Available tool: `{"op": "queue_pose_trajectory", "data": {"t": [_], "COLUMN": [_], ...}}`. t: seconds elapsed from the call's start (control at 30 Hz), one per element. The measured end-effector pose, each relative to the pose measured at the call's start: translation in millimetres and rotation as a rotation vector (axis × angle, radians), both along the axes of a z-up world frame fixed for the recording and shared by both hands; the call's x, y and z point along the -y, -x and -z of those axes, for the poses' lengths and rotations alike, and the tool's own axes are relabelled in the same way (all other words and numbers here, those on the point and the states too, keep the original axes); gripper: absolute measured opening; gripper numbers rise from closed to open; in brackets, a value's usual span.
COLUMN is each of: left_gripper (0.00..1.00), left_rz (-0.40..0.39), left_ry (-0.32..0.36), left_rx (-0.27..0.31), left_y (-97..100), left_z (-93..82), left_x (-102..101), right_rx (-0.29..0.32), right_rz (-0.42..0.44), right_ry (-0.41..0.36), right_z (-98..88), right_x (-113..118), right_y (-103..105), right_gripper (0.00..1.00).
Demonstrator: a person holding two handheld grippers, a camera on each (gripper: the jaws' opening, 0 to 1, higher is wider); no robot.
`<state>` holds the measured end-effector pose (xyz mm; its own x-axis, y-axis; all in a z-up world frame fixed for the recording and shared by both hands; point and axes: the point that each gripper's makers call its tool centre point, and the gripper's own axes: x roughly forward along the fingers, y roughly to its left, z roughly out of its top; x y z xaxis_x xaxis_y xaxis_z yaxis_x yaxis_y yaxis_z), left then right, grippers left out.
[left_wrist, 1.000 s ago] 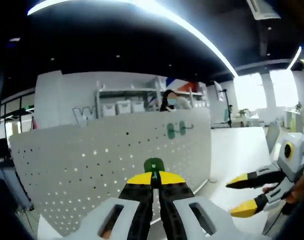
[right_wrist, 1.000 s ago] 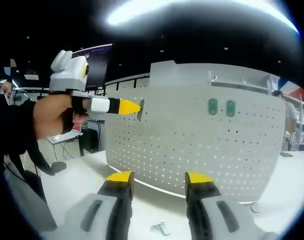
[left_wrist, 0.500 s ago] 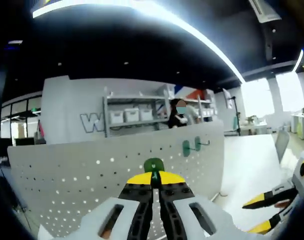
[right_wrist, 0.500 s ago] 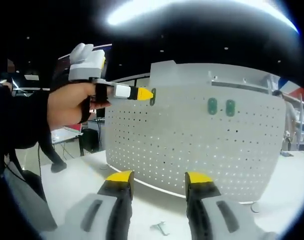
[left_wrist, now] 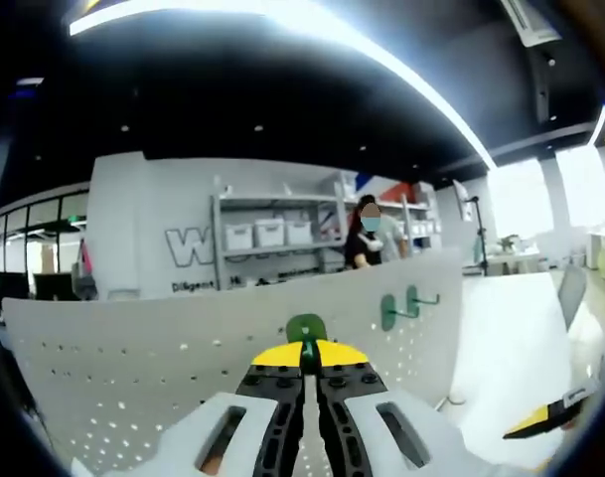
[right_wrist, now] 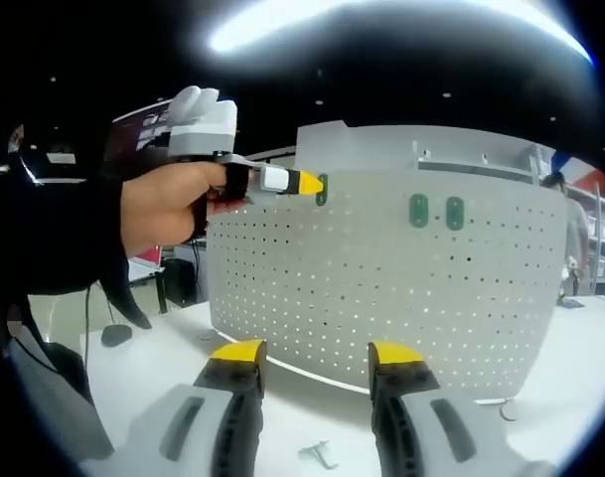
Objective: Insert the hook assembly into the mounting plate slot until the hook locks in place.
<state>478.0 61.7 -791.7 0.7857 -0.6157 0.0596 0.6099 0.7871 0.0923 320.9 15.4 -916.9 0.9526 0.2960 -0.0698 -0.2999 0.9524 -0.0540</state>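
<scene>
Left gripper [left_wrist: 304, 350], jaws clamped on green plastic hook [left_wrist: 306, 328], is held at perforated white pegboard [right_wrist: 381, 288]; right gripper [right_wrist: 316, 353] is spread wide.

A long bright light strip [left_wrist: 381, 60] curves across the dark ceiling [left_wrist: 232, 89], and daylight floods through large windows [left_wrist: 521, 194] at the right of the left gripper view. Against a pale wall [left_wrist: 133, 229] with big lettering stands a shelving unit [left_wrist: 282, 234] holding what look like storage bins, above a pale floor [right_wrist: 163, 348].
</scene>
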Motion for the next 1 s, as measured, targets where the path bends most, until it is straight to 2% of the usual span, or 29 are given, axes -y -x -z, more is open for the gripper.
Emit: {"op": "queue_pose_trajectory", "data": {"t": [0.37, 0.63, 0.9, 1.0], "left_gripper": [0.02, 0.02, 0.02, 0.02], "left_rz": [-0.036, -0.075, -0.106, -0.117], "left_ry": [0.045, 0.044, 0.034, 0.007], "left_rx": [-0.014, -0.023, -0.009, 0.013], "left_y": [-13.0, -21.5, -25.4, -24.1], "left_z": [3.9, 12.5, 13.1, 12.6], "left_x": [13.7, 17.4, 18.3, 19.8], "right_rx": [0.008, 0.018, 0.018, 0.014], "right_rz": [0.023, 0.047, 0.045, 0.044], "right_ry": [-0.008, -0.019, -0.020, -0.022], "right_z": [-2.4, -5.5, -5.5, -4.8], "right_x": [6.9, 14.2, 13.8, 13.5], "right_y": [-0.1, -0.2, -0.4, -0.4], "right_gripper": [0.39, 0.38, 0.38, 0.38]}}
